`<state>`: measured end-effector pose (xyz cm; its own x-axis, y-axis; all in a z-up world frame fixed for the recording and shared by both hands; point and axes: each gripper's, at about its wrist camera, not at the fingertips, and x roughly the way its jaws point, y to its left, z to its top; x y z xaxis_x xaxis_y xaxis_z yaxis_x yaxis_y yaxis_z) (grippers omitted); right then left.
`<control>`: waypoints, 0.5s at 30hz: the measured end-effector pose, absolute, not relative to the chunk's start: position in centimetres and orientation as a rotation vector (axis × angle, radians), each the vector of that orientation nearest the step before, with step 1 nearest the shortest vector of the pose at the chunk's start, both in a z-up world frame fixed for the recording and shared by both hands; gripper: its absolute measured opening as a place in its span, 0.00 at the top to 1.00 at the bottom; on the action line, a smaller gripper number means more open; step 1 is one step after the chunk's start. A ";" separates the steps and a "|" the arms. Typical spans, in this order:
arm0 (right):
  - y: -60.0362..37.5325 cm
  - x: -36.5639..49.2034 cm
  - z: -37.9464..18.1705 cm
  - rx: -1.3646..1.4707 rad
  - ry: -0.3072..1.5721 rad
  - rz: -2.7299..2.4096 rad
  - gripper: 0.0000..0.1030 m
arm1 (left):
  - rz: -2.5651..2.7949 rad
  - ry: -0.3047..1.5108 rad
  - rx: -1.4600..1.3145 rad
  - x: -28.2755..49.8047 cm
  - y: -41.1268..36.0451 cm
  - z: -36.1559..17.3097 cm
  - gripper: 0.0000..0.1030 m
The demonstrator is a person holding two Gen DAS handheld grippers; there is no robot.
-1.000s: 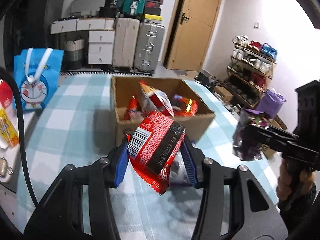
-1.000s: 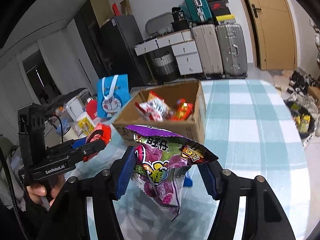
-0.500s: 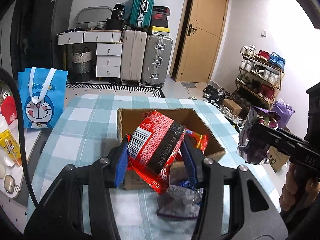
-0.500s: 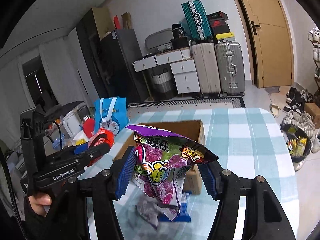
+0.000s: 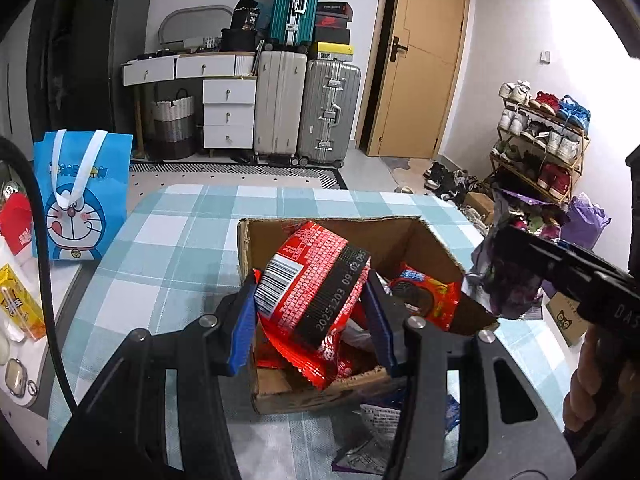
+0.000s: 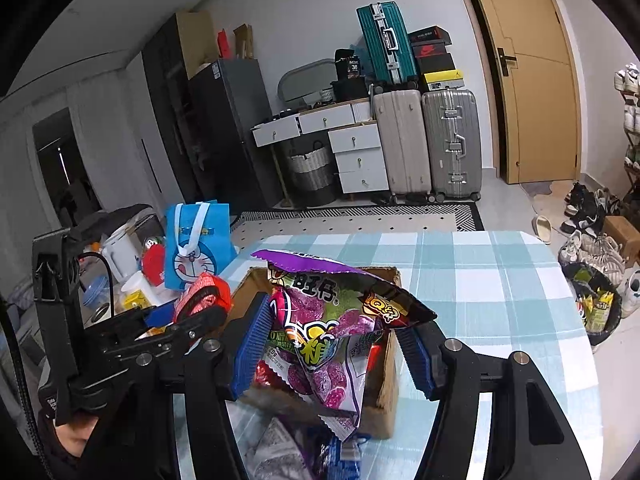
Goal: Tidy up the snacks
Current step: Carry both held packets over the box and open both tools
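Note:
My left gripper (image 5: pixel 312 312) is shut on a red snack packet (image 5: pixel 316 296) with a barcode, held over the open cardboard box (image 5: pixel 280 394) on the checked table. Inside the box lies an orange-red cookie packet (image 5: pixel 424 296) among other snacks. My right gripper (image 6: pixel 332 344) is shut on a purple candy bag (image 6: pixel 324 320), above the box's near edge (image 6: pixel 384 400). In the left wrist view the right gripper and its purple bag (image 5: pixel 516 280) hang at the box's right side. In the right wrist view the left gripper (image 6: pixel 192 320) shows at the left with the red packet (image 6: pixel 204 292).
More packets (image 5: pixel 376 432) lie on the blue-checked tablecloth (image 5: pixel 160 264) in front of the box. A blue cartoon bag (image 5: pixel 80 196) stands at the table's left edge beside small items. Suitcases, drawers, a door and a shoe rack (image 5: pixel 540 140) line the room behind.
Both grippers have travelled with their packets from in front of the box to over it; the box now sits lower and nearer in both views. Neither grip has altered.

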<state>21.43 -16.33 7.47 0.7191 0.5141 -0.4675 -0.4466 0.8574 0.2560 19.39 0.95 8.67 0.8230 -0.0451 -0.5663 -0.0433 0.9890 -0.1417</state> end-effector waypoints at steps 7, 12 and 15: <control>-15.3 23.9 5.7 0.129 0.587 0.522 0.40 | 0.001 0.618 -0.125 21.6 1.4 7.5 0.55; -14.3 25.3 5.0 0.108 0.596 0.504 0.40 | -0.012 0.619 -0.120 22.9 1.3 6.7 0.55; -13.4 26.1 4.5 0.090 0.601 0.494 0.40 | -0.012 0.629 -0.122 23.6 1.3 5.9 0.55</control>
<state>26.08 -13.45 4.51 0.7125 0.4711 -0.5200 -0.4198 0.8800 0.2220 23.57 1.25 5.92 0.8090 -0.0483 -0.5858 -0.0257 0.9928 -0.1174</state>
